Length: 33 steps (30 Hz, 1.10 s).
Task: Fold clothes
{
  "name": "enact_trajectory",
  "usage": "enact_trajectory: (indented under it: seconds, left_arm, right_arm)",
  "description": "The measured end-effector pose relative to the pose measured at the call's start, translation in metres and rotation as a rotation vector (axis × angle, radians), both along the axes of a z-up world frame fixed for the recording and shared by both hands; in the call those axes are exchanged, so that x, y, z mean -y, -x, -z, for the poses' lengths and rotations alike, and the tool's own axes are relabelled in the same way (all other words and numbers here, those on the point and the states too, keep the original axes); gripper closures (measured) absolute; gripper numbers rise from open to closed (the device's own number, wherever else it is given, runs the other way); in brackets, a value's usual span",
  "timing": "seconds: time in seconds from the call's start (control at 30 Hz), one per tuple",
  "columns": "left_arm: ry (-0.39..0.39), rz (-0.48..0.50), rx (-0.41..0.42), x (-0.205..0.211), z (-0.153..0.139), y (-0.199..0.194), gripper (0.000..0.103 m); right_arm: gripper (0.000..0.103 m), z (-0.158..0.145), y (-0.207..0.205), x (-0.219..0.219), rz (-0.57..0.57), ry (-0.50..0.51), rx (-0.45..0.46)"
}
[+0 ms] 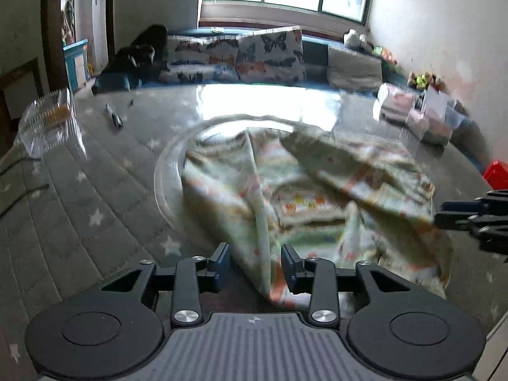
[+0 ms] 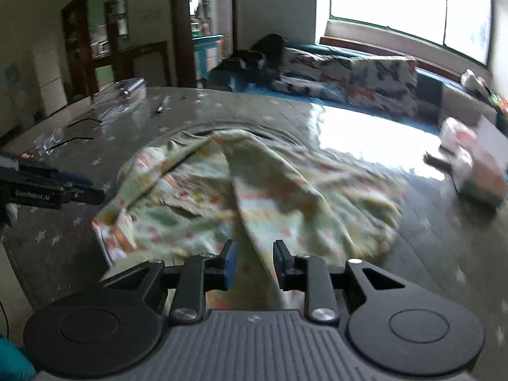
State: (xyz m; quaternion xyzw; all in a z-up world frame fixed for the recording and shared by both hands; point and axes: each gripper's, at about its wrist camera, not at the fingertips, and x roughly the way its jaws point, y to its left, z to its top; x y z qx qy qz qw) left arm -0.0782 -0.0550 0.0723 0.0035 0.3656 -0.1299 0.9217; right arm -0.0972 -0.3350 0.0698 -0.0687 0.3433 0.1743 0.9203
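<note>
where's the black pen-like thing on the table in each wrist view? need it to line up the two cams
Left wrist: black pen-like object lies upper left on the grey star-print tabletop, left of the patterned garment.
Right wrist: same object lies upper left of centre, beyond the garment, on the tabletop.
Shared landmark: butterfly-print cushions under the window.

Grey star-patterned surface point(image 1: 95, 190) with glossy cover, pale printed garment point(image 1: 317, 190) crumpled mid-surface, clear plastic container point(image 1: 47, 123), pen point(image 1: 113, 116), black cables point(image 1: 22, 197), boxes point(image 2: 476, 165) at edge
</note>
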Motion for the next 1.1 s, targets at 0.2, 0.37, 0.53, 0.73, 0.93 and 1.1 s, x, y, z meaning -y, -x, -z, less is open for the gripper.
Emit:
enact_trajectory:
  seconds: [0.2,0.37,0.53,0.73,0.93,1.1]
  left_arm:
    - [0.036,0.011,0.025,0.011,0.000,-0.026,0.050]
    - [0.031,0.046,-0.008,0.029,0.016,-0.046,0.028]
    - [0.028,0.038,-0.034,0.033,0.032,-0.054,0.012]
    - [0.012,0.026,-0.048,0.031,0.044,-0.055,0.001]
    - [0.018,0.029,-0.063,0.029,0.050,-0.056,0.000]
    - [0.023,0.028,-0.072,0.028,0.053,-0.060,0.000]
  right_arm:
    - [0.073,0.003,-0.046,-0.033,-0.025,0.022,0.014]
    - [0.068,0.013,-0.086,-0.052,-0.017,0.041,0.012]
    - [0.065,0.029,-0.114,-0.062,-0.014,0.053,-0.026]
    - [0.065,0.042,-0.129,-0.072,-0.011,0.059,-0.043]
    - [0.067,0.056,-0.143,-0.082,-0.007,0.065,-0.059]
    - [0.081,0.060,-0.149,-0.086,0.001,0.080,-0.052]
